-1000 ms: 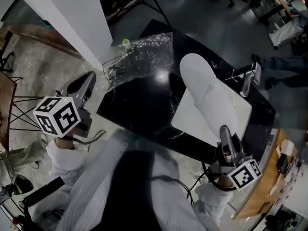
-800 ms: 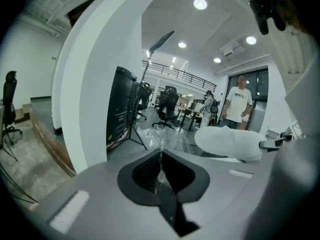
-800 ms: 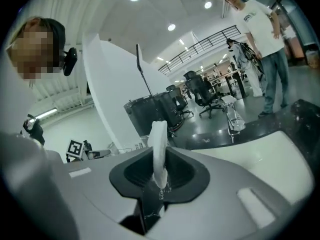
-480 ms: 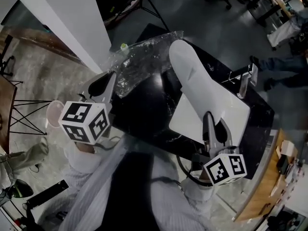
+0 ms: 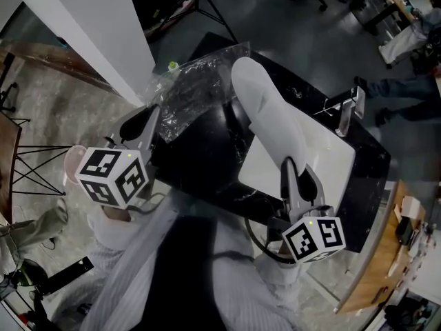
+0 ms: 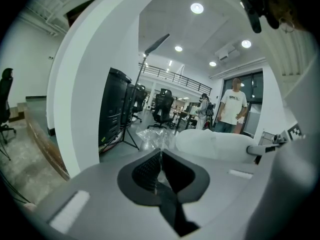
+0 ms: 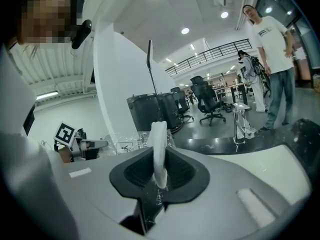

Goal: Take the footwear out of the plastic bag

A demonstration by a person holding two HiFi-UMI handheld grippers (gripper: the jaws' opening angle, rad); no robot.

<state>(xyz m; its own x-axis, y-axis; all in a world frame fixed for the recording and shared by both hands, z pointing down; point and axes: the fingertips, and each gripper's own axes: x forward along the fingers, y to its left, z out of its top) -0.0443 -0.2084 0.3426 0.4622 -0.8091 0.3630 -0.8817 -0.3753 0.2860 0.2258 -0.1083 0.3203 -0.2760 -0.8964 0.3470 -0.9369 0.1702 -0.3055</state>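
Observation:
A long white piece of footwear (image 5: 265,112) slants over the black table (image 5: 200,167); its toe reaches the right edge of the crumpled clear plastic bag (image 5: 196,81). My right gripper (image 5: 293,178) is shut on the near end, and that white edge (image 7: 159,139) stands upright between the jaws in the right gripper view. My left gripper (image 5: 148,126) is at the table's left edge, shut on a thin fold of the bag (image 6: 152,136). The footwear (image 6: 215,144) shows just beyond the bag in the left gripper view. Whether the toe is still inside the bag is unclear.
A flat white sheet (image 5: 331,161) lies on the table under the footwear. A small metal stand (image 5: 344,116) sits at the table's far right. A white pillar (image 5: 89,26) rises to the left. A person (image 7: 272,59) stands beyond the table, near office chairs.
My left gripper has moved right and in to the table's edge by the bag. My right gripper has shifted left and forward, carrying the footwear's toe toward the bag.

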